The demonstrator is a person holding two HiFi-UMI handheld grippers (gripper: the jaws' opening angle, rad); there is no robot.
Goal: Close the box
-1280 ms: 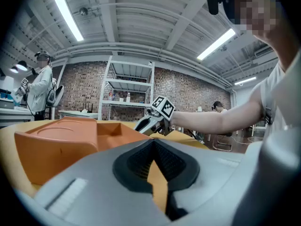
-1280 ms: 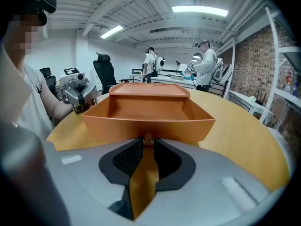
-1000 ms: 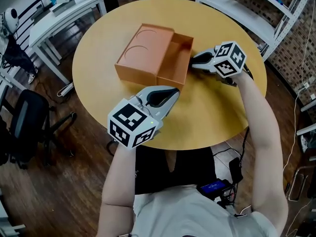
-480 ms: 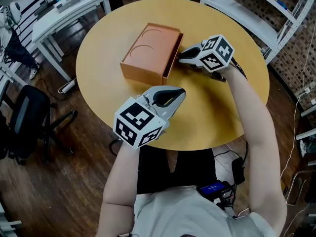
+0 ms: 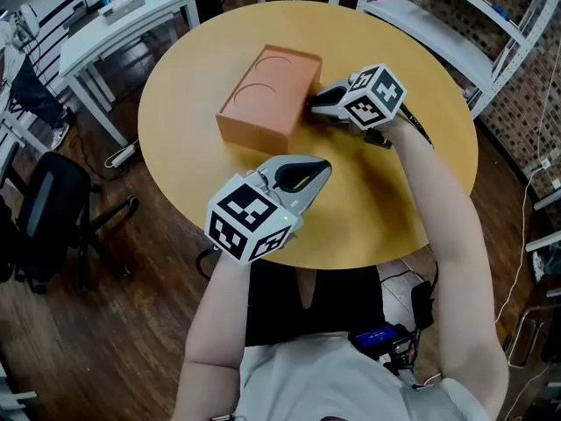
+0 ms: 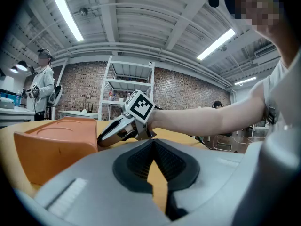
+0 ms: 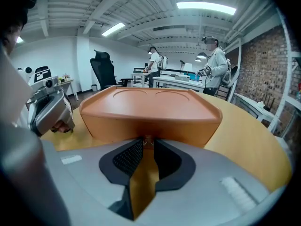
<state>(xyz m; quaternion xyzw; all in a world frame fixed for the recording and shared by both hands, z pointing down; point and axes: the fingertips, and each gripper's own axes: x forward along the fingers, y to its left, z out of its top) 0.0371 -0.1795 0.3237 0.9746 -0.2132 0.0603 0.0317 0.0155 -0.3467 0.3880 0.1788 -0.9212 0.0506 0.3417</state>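
An orange box (image 5: 267, 95) lies on the round wooden table (image 5: 394, 191), its drawer fully in and its top showing two pressed arcs. My right gripper (image 5: 314, 105) rests with its tips against the box's right end (image 7: 150, 109); its jaws are together with nothing gripped between them. The left gripper view shows those tips (image 6: 101, 138) touching the box (image 6: 51, 145). My left gripper (image 5: 326, 165) hovers over the table in front of the box, apart from it, jaws together and empty.
White desks (image 5: 114, 16) stand beyond the table's far left, and an office chair (image 5: 53, 209) is on the floor at the left. Metal shelving (image 5: 456, 24) rises at the far right. People (image 7: 216, 55) stand far behind the box.
The box's drawer stood open to the right; my right gripper has moved left against it and the drawer is now fully in. My left gripper has barely moved.
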